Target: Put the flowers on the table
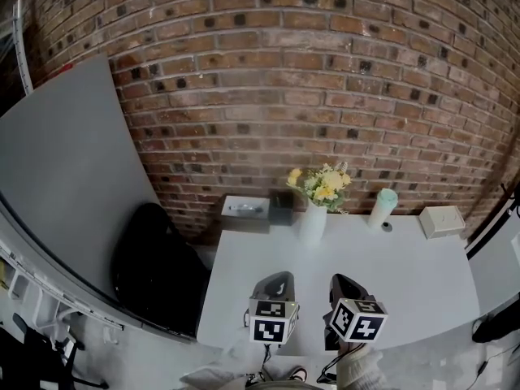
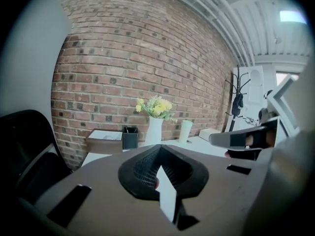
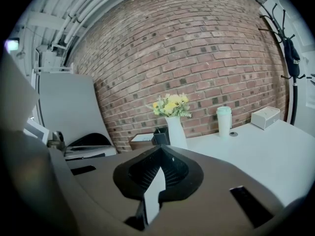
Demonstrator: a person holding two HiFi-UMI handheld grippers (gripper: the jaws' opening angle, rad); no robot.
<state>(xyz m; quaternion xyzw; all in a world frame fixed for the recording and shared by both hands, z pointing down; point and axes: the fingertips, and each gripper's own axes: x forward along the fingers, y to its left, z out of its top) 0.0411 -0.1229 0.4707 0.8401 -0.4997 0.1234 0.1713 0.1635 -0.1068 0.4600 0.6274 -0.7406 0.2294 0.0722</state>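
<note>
The L gripper (image 1: 275, 286) & R gripper (image 1: 344, 288) are held w/ jaws closed on nothing over the white table's (image 1: 422, 279) near edge, open tabletop betw. them & the yellow flowers (image 1: 322, 183), seen in a white vase (image 1: 312, 223) at the far edge by the brick wall (image 1: 325, 80).

surface (image 1: 406, 287): white, mostly bare | vase of flowers (image 1: 312, 224): upright at far edge, ahead between left hand-held gripper (image 1: 276, 279) and right hand-held gripper (image 1: 344, 281) | cup (image 1: 382, 208): upright, ahead-right of right hand-held gripper | white box (image 1: 443, 222): farther right, well apart
</note>
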